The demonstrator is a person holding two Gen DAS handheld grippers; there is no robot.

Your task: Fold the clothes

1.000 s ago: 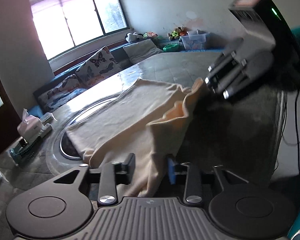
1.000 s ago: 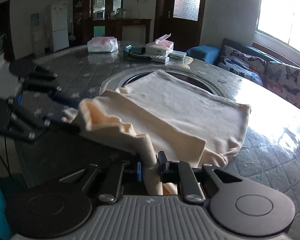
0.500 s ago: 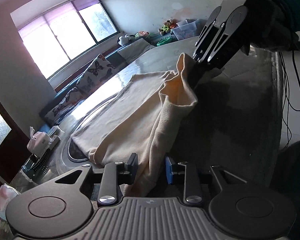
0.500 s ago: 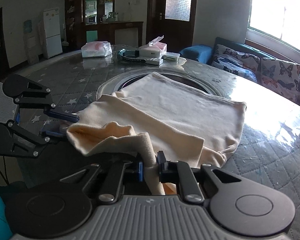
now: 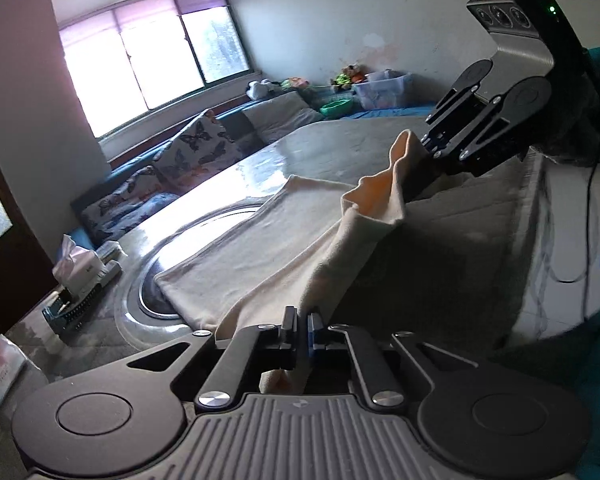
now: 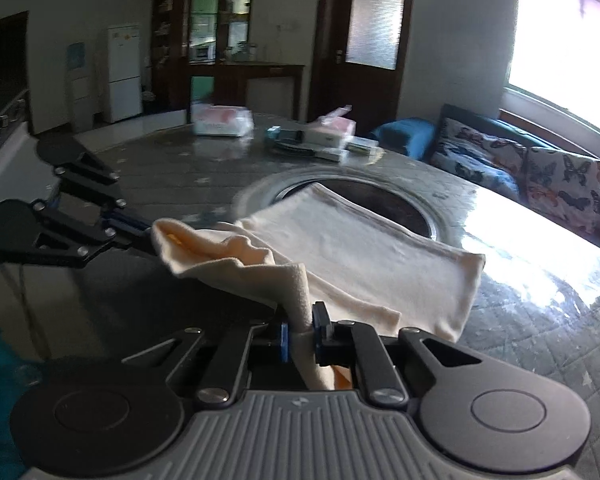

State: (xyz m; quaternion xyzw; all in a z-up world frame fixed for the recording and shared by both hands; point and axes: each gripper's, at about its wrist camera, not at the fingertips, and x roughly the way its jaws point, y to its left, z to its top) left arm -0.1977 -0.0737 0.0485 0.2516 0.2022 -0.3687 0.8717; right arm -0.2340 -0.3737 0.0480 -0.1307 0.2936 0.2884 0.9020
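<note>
A cream garment [image 5: 268, 240] lies spread over the round table, its far part flat and its near edge lifted. My left gripper [image 5: 299, 330] is shut on one corner of that near edge. My right gripper [image 6: 300, 334] is shut on the other corner of the cream garment [image 6: 364, 256]. The lifted edge hangs slack between the two grippers. In the left wrist view the right gripper [image 5: 428, 146] shows at upper right; in the right wrist view the left gripper [image 6: 140, 232] shows at left.
The grey quilted table [image 6: 540, 320] has a round sunken centre ring [image 6: 364, 196]. Tissue packs and boxes [image 6: 222, 120] sit at its far side, a tissue box [image 5: 78, 264] at left. A sofa with butterfly cushions [image 6: 540, 176] runs under the window. Cables [image 5: 560, 264] hang off the table edge.
My left gripper has closed on the garment's near corner. Both grippers have lifted the near edge higher, and the right gripper has drawn back from the left.
</note>
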